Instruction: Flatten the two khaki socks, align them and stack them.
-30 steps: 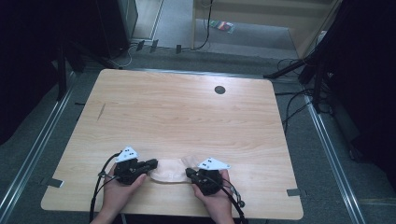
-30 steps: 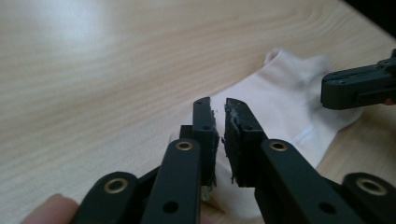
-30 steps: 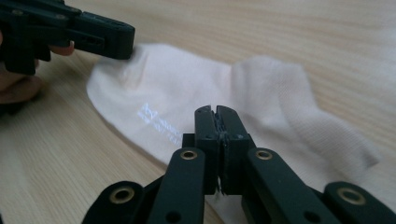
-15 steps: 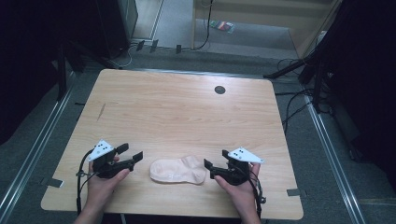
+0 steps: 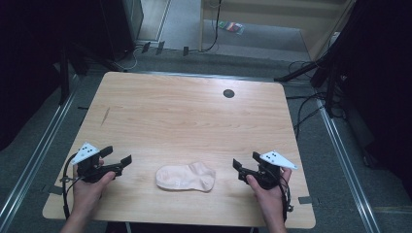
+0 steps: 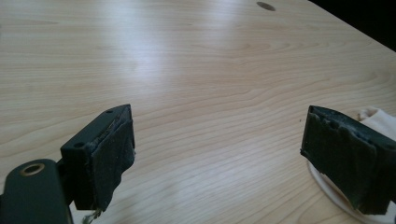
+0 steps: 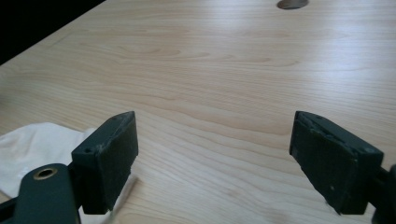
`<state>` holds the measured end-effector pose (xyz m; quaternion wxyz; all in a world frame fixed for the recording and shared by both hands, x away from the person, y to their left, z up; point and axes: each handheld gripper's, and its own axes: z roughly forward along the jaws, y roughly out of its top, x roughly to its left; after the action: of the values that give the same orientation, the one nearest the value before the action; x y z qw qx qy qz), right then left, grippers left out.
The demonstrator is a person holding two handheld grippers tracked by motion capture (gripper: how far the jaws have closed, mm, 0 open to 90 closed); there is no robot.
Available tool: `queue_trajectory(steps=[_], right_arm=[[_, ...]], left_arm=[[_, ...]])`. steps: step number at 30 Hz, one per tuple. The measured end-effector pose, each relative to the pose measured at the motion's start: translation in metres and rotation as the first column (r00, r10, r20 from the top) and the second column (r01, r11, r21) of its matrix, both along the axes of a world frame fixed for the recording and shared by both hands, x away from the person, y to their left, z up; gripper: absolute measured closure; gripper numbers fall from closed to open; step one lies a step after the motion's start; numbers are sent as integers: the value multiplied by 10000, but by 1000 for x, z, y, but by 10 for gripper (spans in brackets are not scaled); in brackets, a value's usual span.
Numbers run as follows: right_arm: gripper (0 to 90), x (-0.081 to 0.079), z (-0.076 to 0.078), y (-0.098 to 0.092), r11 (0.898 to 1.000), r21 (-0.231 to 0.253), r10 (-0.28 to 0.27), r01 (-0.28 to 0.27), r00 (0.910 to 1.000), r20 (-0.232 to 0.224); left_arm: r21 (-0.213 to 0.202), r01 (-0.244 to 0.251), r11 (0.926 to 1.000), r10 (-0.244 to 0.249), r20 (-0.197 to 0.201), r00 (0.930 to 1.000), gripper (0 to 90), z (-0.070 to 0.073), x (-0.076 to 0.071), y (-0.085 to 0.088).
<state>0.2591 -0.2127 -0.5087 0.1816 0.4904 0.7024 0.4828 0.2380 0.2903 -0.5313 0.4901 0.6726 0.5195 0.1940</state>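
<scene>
A pale pink sock (image 5: 186,177) lies flat on the wooden table (image 5: 194,121), low in the middle of the high view, near the front edge. Nothing is touching it.

The left gripper (image 5: 118,164) is at the lower left of the high view, held in the person's left hand (image 5: 87,187). It sits to the left of the sock with a gap of bare wood between them. Its jaws have just been opening and now stand wide apart with nothing in them. In the left gripper view, only table shows between the jaws, and the sock (image 6: 380,119) peeks out at the right edge behind the right jaw.

The right gripper (image 5: 241,167) is at the lower right, held in the right hand (image 5: 267,194), on the other side of the sock and also apart from it. Its jaws have also just been opening and are wide and empty. In the right gripper view, the sock (image 7: 42,144) lies at the lower left, behind the left jaw.

A small dark round hole (image 5: 228,93) sits near the far edge of the table.
</scene>
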Motion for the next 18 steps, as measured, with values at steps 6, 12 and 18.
queue_trajectory(steps=[6, 12, 18], right_arm=[[164, 1, -1, -23, 9977, -132, -665, 665, 9978, 62], [166, 0, -4, -45, 9926, -164, -1202, 1202, 9927, -19], [168, -5, -12, -75, 9853, -333, -1686, 1676, 9853, -292]], left_arm=[[-224, -469, 9986, 465, -186, 9987, 99, -3, -1, 23], [131, -790, 9968, 795, -411, 9960, 100, -8, -3, 38], [210, -1006, 9947, 1014, -460, 9938, 100, -11, -8, 52]])
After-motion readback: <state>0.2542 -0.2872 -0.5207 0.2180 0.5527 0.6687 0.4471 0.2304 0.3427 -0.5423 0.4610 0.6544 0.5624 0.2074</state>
